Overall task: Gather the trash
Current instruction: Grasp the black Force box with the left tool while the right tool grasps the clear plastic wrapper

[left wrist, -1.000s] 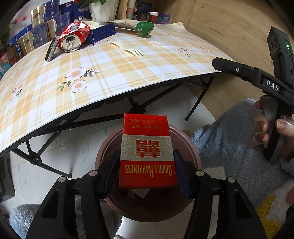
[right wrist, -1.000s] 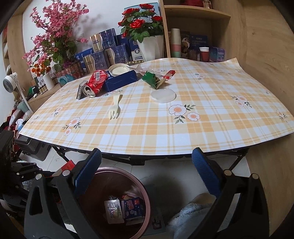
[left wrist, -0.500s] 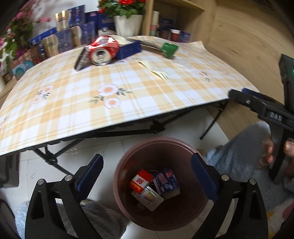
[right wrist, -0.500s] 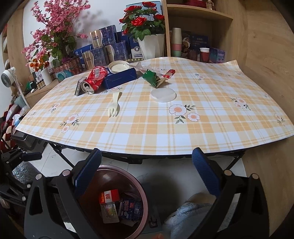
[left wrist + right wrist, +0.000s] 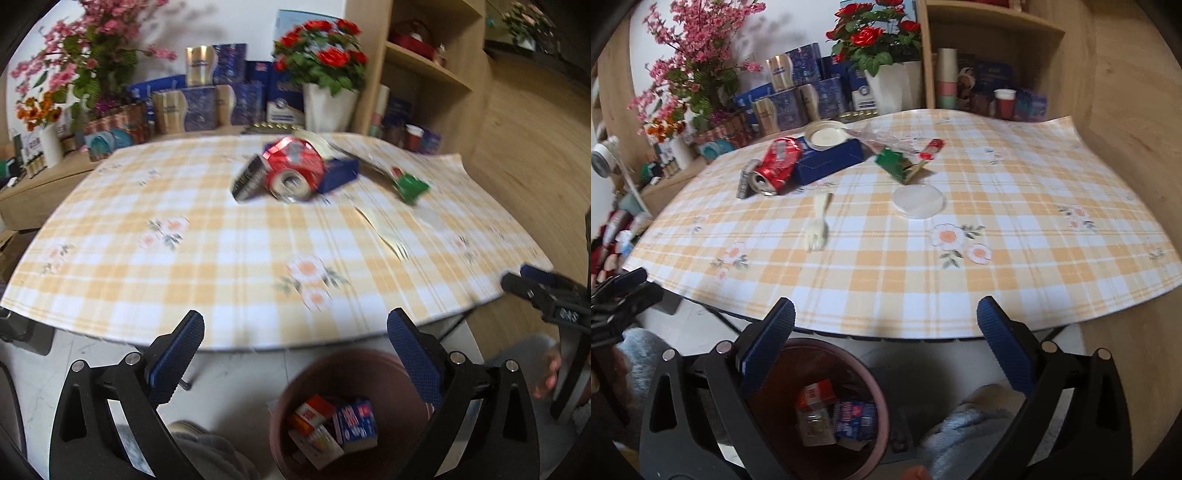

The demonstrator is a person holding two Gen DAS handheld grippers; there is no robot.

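- We find the red cigarette pack [image 5: 314, 408] down in the brown waste bin [image 5: 388, 373], lying among other packets: a blue box [image 5: 356, 422] touches it on the 3 o'clock side, a pale wrapper [image 5: 319, 445] sits just below.
- The bin stands on the pale floor under the table's near edge; in the right wrist view it sits at 6 o'clock, partly behind the left-hand finger of that tool.
- Left gripper [image 5: 295, 354]: jaws have just been opening and now stand wide apart, nothing between them, nothing held. It is above the bin, offset toward 9 o'clock.
- Right gripper [image 5: 886, 350]: jaws spread wide, empty; its tip shows in the left wrist view at 3 o'clock.
- Trash on the checked tablecloth [image 5: 1015, 291]: a crushed red drink can [image 5: 777, 166] lying on its side at 11 o'clock, touching a dark blue box [image 5: 831, 160]; a thin dark object leans just beside the can's 9 o'clock side.
- A round tin lid [image 5: 827, 134] rests on the blue box.
- A pale plastic fork [image 5: 818, 225] lies at 10 o'clock; a white disc lid [image 5: 918, 201] at 12 o'clock.
- A green wrapper [image 5: 895, 166] sits just behind the disc, a red one [image 5: 932, 147] beside it.
- The left wrist view is blurred.
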